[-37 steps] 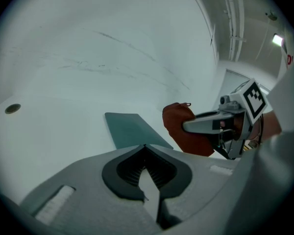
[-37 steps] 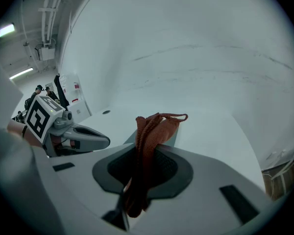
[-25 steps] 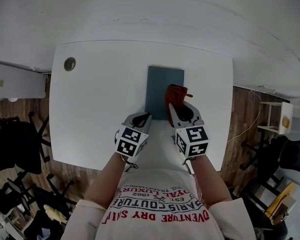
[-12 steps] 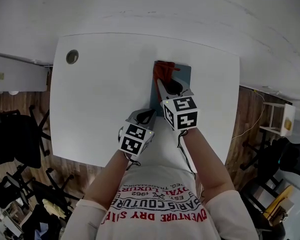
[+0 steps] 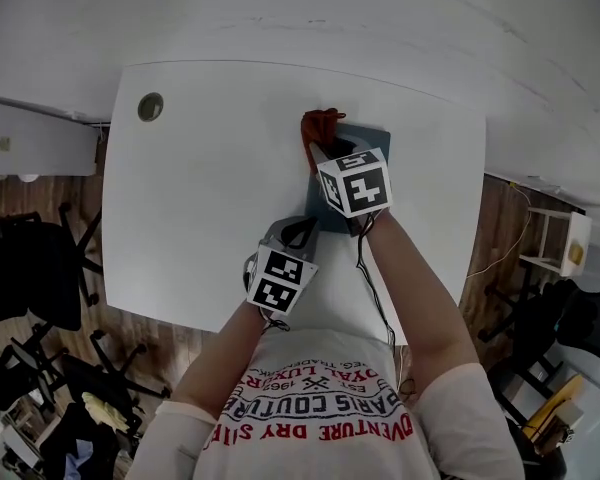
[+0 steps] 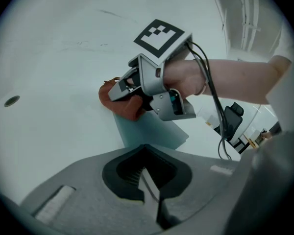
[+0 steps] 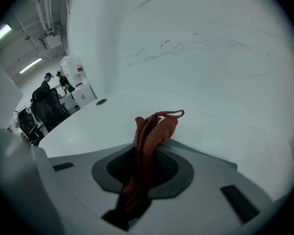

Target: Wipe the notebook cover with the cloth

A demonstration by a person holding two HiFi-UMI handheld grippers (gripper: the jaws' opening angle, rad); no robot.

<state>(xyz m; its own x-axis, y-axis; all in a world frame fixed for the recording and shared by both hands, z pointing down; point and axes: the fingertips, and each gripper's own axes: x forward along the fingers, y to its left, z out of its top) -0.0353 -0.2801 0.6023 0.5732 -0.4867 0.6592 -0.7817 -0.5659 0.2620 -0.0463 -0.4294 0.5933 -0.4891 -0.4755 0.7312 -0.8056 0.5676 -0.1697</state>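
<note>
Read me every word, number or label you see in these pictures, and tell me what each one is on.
"VENTURE DRY": shirt, upside down, cut off at both ends.
"ARIS COUTUR": shirt, next line up.
"YAL LUXUR": shirt, the line above that.
Small shirt line with "EST" and a year: too blurred to read fully.
Marker cubes: black-and-white squares only, no letters.
Notebook: no print visible.

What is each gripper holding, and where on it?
The right gripper pinches the red cloth by its bunched near end; the free end sticks out ahead. The left gripper holds nothing, jaws together.
</note>
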